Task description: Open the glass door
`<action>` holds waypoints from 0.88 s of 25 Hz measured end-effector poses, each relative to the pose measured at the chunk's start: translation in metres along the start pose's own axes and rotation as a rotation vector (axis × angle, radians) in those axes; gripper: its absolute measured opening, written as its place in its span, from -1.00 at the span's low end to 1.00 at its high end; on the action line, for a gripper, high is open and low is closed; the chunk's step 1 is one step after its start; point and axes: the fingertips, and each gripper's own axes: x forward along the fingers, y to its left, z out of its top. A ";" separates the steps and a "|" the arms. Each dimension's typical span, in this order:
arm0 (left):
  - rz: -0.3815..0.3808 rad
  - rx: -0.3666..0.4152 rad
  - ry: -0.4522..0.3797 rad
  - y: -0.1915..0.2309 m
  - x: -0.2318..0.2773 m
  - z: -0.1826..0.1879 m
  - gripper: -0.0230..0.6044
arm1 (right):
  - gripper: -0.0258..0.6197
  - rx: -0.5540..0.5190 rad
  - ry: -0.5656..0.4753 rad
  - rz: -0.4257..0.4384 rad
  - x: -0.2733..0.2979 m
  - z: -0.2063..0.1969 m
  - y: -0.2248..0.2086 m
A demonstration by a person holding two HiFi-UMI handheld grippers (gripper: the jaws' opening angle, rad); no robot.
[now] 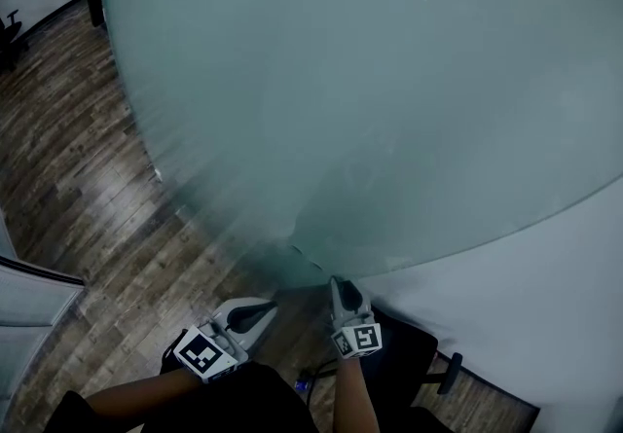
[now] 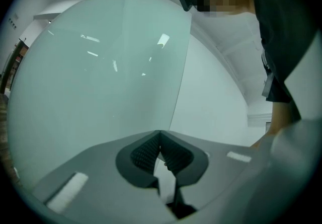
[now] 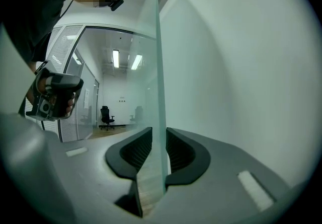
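Note:
The frosted glass door (image 1: 370, 90) fills most of the head view, its lower corner just ahead of both grippers. My right gripper (image 1: 336, 281) points level at the door's free edge. In the right gripper view that edge (image 3: 157, 67) stands upright between the jaws of the right gripper (image 3: 159, 132); a slit of floor shows beside the left pad, so the jaws stand open around the glass. My left gripper (image 1: 268, 305) hangs a little left of it, in front of the pane. In its own view the left gripper (image 2: 160, 136) has its tips together, with nothing held.
A white wall (image 1: 545, 295) runs close on the right of the door's edge. Wooden floor (image 1: 78, 168) spreads to the left. A white partition (image 1: 29, 300) stands at the lower left. Past the door an office chair (image 3: 105, 116) shows in a lit room.

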 end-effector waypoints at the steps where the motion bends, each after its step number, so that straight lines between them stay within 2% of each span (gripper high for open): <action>1: -0.009 -0.004 -0.004 0.003 0.005 0.002 -0.93 | -0.64 0.010 -0.006 -0.011 0.002 0.000 -0.007; 5: -0.050 -0.016 -0.023 0.016 0.026 0.013 -0.93 | -0.63 0.027 -0.023 -0.056 0.015 0.001 -0.035; 12: -0.069 -0.011 -0.013 0.034 0.028 0.015 -0.93 | -0.63 -0.016 -0.020 -0.056 0.028 0.007 -0.054; 15: -0.063 -0.013 -0.029 0.046 0.048 0.020 -0.93 | -0.63 -0.019 -0.008 -0.050 0.047 0.009 -0.079; 17: -0.050 0.006 0.000 0.050 0.058 0.020 -0.93 | -0.63 -0.021 -0.003 -0.044 0.057 0.012 -0.092; 22: -0.023 0.007 0.036 0.052 0.054 0.012 -0.93 | -0.62 0.012 -0.049 -0.034 0.058 0.016 -0.094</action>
